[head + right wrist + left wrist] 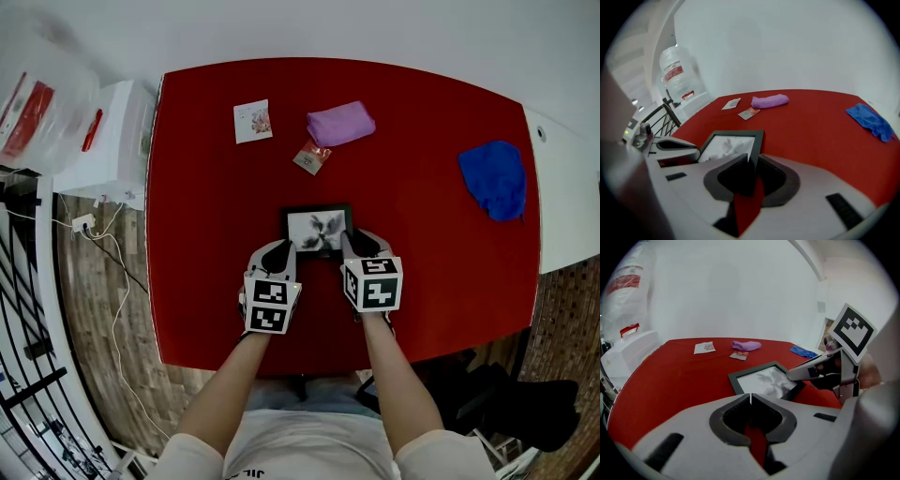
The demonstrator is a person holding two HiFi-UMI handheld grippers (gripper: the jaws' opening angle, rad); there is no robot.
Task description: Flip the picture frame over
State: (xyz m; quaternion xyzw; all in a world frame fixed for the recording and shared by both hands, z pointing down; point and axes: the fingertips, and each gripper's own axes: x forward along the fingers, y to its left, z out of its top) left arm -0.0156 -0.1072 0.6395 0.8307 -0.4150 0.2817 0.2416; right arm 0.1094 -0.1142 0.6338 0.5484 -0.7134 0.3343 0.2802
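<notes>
Picture frame (318,231) sits picture-side up on the red counter (206,234), just toward 6 o'clock of its middle: a black moulding round a pale print with a dark, leafy smudge. At the frame's 7 o'clock corner is the left claw (281,249), jaws pressed together with only a thin pale sliver at the tips; whether that sliver is the frame I cannot tell. The right claw (349,246) pinches the 5 o'clock corner. Its own view shows the dark moulding running in between its jaws, which the head view hides under the claw. Only the head view shows both forearms (230,384) and the whole counter. From the frame, a card (252,121) lies at 11 o'clock, a small packet (311,157) and a purple cloth (340,123) at 12, and a blue cloth (494,178) at 2 o'clock.
</notes>
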